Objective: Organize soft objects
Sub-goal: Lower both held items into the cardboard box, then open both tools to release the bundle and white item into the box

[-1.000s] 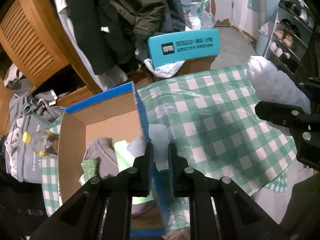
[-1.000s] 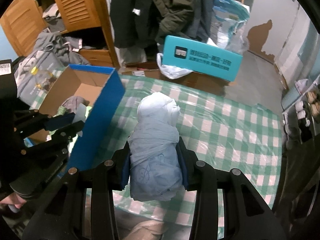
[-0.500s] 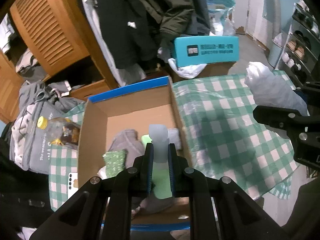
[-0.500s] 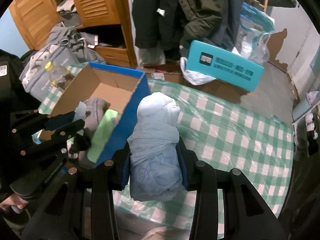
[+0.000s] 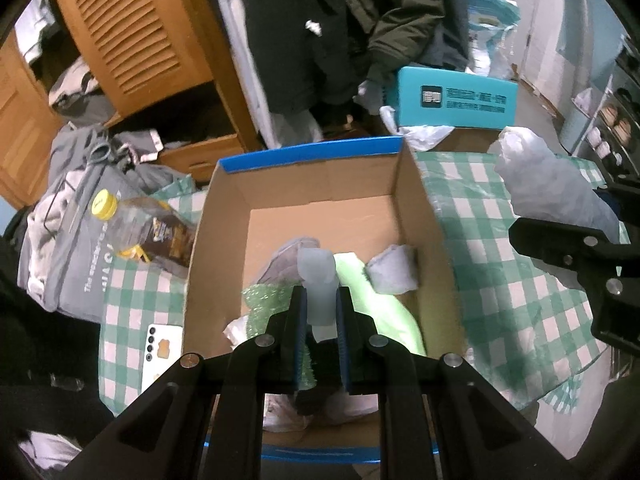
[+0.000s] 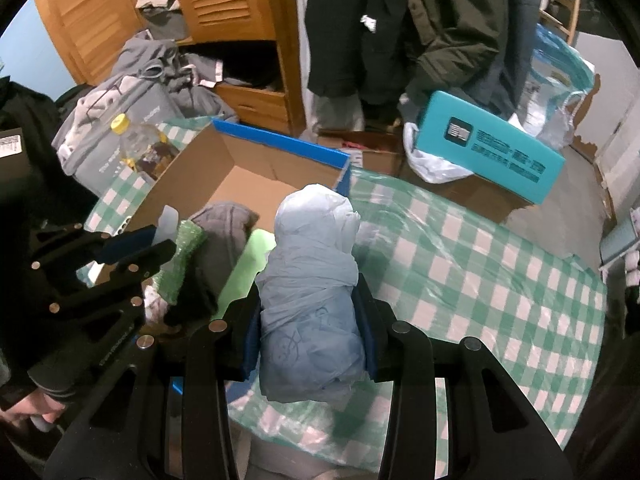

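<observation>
My left gripper (image 5: 320,312) is shut on a thin translucent white strip (image 5: 317,276) and hangs over the open cardboard box with a blue rim (image 5: 308,152). Inside the box lie a grey cloth (image 5: 280,256), a light green soft piece (image 5: 384,312), a green bubble-wrap piece (image 5: 264,300) and a small white bundle (image 5: 394,270). My right gripper (image 6: 310,320) is shut on a pale blue plastic-wrapped bundle (image 6: 312,280), held above the box's right wall (image 6: 344,176) and the green checked tablecloth (image 6: 480,264). The left gripper (image 6: 132,244) shows at the left of the right wrist view.
A yellow-capped bottle (image 5: 136,224) and a grey bag (image 5: 64,240) lie left of the box, with a white phone (image 5: 160,348) by its corner. A teal carton (image 5: 456,98) sits on a brown box behind the table. Dark coats (image 6: 400,20) and a wooden louvred cabinet (image 5: 132,36) stand behind.
Both grippers have moved left across the table with their loads. The left one has gone from over the box's right wall to over the box's inside; the right bundle now overlaps the box.
</observation>
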Tool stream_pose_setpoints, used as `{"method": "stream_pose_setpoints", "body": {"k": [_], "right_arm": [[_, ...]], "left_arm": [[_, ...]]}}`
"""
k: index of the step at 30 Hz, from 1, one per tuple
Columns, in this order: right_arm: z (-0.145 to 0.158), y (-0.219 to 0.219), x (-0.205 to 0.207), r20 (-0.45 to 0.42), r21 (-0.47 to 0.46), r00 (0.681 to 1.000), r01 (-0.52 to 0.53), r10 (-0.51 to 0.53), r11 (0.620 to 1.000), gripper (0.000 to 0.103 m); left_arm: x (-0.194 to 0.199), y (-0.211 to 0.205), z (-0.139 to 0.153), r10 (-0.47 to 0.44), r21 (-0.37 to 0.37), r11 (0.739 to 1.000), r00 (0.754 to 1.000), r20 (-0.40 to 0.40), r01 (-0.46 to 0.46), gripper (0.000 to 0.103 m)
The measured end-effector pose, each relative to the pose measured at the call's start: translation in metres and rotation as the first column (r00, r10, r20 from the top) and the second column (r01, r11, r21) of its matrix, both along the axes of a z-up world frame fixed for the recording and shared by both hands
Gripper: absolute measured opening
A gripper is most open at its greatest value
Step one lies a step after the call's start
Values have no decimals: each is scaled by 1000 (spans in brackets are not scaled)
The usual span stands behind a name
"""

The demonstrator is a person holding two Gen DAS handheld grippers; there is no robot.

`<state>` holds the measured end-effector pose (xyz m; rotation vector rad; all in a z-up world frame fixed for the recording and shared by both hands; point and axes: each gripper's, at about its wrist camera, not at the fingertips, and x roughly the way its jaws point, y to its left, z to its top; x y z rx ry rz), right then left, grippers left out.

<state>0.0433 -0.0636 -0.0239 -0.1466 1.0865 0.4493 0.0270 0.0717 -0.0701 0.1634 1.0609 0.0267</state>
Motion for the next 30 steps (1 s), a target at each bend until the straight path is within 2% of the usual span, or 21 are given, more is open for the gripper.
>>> {"method": "stream_pose_setpoints", "body": {"k": [13, 26, 28, 30], "right_arm": [[-21, 44, 17, -50, 14, 998, -44, 44, 999, 38], [-34, 62, 23, -85, 19, 994, -65, 66, 998, 42], [-34, 62, 23, -85, 24, 994, -66, 68, 998, 49], [-33, 61, 23, -80, 28, 995, -59, 62, 998, 58]], "left_arm": [[12, 34, -19, 79, -36, 996, 996, -48, -81, 15], [14, 48, -32, 120, -52, 991, 988, -93, -125, 20], [14, 48, -31, 122, -48, 991, 988, -92, -127, 27], [13, 48, -29, 124, -45, 991, 989, -83, -128, 43]]}}
